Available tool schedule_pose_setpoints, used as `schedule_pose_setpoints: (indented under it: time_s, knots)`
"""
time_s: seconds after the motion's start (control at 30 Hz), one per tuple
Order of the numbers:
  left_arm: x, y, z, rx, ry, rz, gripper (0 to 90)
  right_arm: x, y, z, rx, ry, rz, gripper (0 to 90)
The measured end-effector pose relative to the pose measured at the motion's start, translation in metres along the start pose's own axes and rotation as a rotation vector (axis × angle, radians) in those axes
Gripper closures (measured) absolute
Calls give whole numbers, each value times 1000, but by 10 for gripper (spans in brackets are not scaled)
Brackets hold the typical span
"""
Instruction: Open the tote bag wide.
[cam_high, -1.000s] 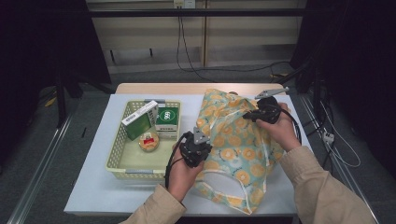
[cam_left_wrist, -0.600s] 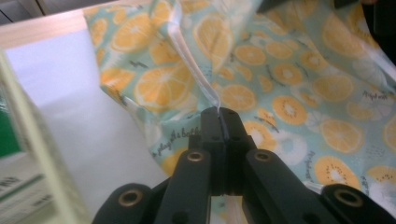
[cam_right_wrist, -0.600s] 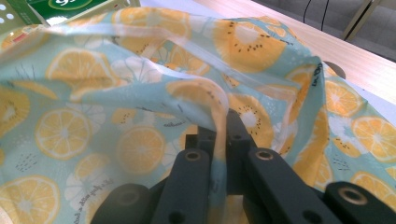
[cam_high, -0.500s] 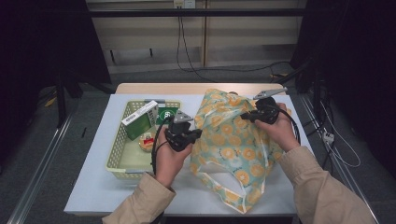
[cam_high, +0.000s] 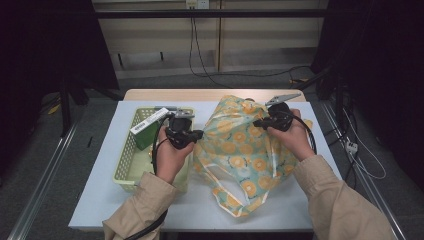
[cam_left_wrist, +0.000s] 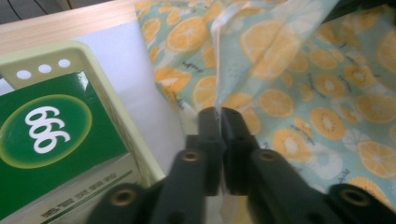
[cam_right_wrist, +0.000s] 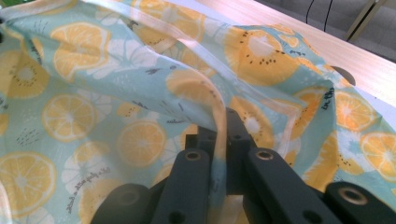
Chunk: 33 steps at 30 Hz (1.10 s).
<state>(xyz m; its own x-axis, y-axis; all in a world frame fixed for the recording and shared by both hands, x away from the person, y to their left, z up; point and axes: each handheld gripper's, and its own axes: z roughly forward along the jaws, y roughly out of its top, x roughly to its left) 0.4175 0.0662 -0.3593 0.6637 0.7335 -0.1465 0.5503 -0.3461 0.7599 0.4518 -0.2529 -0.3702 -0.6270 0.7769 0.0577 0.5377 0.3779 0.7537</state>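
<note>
Work table (cam_high: 100, 200) seen from above, with closer views along each pair of tongs. At the left, a pale green perforated basket (cam_high: 131, 159) sits on the white table top; it holds a green box (cam_left_wrist: 51, 135) printed with white numerals in a light ring, lying at the basket's far end, and a second green-and-white box (cam_high: 148, 127) resting tilted across the far left rim. Other contents of the basket are hidden behind the left hand (cam_high: 171, 155). Just right of the basket, the left gripper (cam_left_wrist: 218, 119) has its two black jaws pressed together on a thin edge of the bag (cam_left_wrist: 299, 84), the fabric edge rising straight up from between the jaws; this grip lies directly beside the basket's right wall. The bag, a soft blue-green sack printed with orange and kiwi slices, fills the centre of the table, bunched high at the far end and trailing toward the near edge, where a pale trimmed handle loop (cam_high: 235, 202) lies flat. At the right, the right gripper (cam_right_wrist: 223, 123) is likewise closed on a pale trimmed edge of the bag, which curves up and over from between its jaws; the right hand (cam_high: 292, 137) holds it above the bag's far right side. What the bag contains cannot be told
</note>
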Motion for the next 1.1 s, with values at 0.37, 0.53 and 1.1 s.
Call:
schedule_pose_setpoints:
  time_s: [0.37, 0.53, 1.1]
  knots:
    - [-6, 1, -4, -33, -56, 16, 471, -10, -4, 18, 27, -17, 32, 888]
    - [2, 3, -18, -76, -74, 21, 266, -8, -4, 19, 32, -13, 21, 888]
    - [53, -23, -47, -119, -60, 81, 49, -5, -4, 14, 32, -11, 15, 888]
